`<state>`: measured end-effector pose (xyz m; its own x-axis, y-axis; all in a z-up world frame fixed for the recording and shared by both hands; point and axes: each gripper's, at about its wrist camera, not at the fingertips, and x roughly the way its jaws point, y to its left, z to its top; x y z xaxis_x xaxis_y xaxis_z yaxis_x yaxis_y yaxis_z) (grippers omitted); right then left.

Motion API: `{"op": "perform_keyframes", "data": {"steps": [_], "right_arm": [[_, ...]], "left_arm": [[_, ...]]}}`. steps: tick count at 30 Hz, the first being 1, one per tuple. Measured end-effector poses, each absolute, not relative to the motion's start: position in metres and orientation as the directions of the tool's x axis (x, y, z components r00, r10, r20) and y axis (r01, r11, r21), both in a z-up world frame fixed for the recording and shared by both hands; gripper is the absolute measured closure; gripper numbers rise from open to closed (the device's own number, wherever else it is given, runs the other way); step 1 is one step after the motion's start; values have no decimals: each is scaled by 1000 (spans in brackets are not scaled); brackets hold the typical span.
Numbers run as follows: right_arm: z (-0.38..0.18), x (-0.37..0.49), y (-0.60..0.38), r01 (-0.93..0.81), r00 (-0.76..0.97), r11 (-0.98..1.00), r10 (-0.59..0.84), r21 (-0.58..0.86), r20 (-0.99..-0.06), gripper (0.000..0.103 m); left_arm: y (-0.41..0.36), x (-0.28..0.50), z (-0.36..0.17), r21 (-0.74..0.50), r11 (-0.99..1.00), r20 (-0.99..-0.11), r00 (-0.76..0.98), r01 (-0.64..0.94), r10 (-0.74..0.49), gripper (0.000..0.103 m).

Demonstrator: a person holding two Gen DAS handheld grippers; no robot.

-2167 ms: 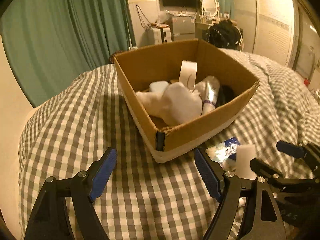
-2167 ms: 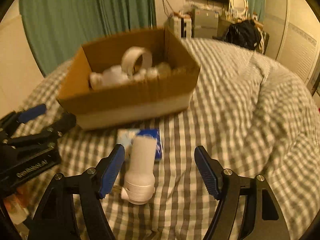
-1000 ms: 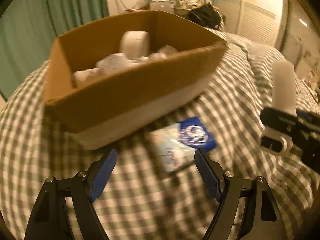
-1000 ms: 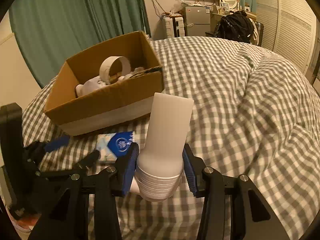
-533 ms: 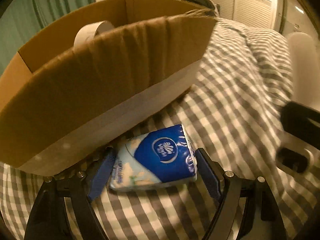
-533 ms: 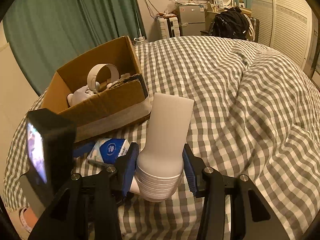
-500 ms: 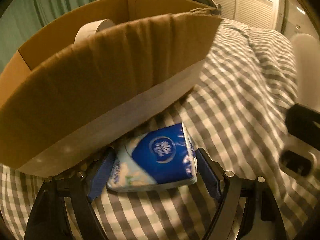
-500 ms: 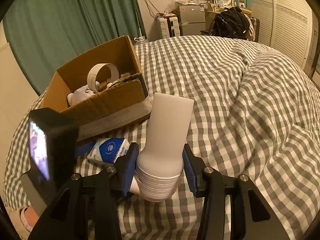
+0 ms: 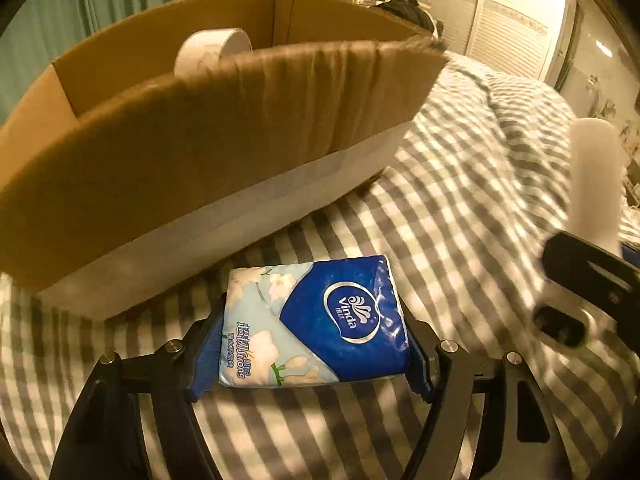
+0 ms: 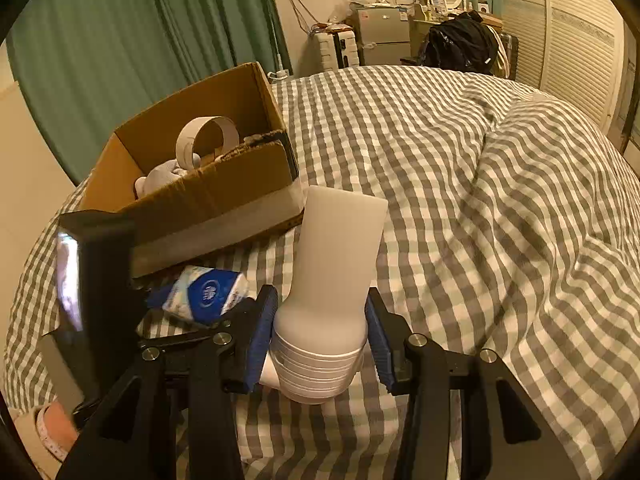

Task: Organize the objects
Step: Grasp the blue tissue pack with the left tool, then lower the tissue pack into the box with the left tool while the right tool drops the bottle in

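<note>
A blue and white tissue pack [image 9: 316, 320] lies on the checked bedcover just in front of the cardboard box [image 9: 200, 152]. My left gripper [image 9: 314, 324] straddles it, jaws closing, with both blue pads against the pack's sides. In the right wrist view the same tissue pack [image 10: 204, 292] sits between those pads near the box [image 10: 208, 192]. My right gripper [image 10: 320, 320] is shut on a white tube bottle [image 10: 336, 248], held cap end towards the camera above the bed. That bottle [image 9: 596, 176] shows at the far right of the left wrist view. A tape roll [image 10: 204, 136] and white items lie in the box.
The checked duvet [image 10: 500, 200] bulges in folds to the right. Green curtains [image 10: 140, 40] hang behind the box. A black backpack [image 10: 460, 48], a suitcase and a small cabinet stand beyond the bed, with louvred doors [image 10: 580, 40] at right. A slippered foot [image 10: 56, 428] shows at bottom left.
My left gripper came down over the tissue pack and its jaws narrowed onto the pack's sides. My right gripper kept the white bottle raised and barely moved.
</note>
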<state>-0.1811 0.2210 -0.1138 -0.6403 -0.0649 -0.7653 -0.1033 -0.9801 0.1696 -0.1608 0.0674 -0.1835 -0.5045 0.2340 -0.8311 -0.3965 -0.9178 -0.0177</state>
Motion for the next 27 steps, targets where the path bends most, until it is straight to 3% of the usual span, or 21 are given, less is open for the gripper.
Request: {"op": "perform_keyframes", "data": {"steps": [7, 19, 27], "right_arm": [[-92, -172, 208, -74, -676, -985, -67, 158, -733, 60], [-23, -144, 179, -38, -757, -992, -51, 122, -651, 60], [28, -156, 151, 42, -807, -995, -88, 92, -583, 60]], "left_arm": [[45, -134, -134, 46, -924, -766, -607, -380, 212, 28], [5, -107, -39, 45, -942, -663, -715, -332, 221, 28], [-15, -130, 2, 27, -959, -596, -775, -282, 211, 28]]}}
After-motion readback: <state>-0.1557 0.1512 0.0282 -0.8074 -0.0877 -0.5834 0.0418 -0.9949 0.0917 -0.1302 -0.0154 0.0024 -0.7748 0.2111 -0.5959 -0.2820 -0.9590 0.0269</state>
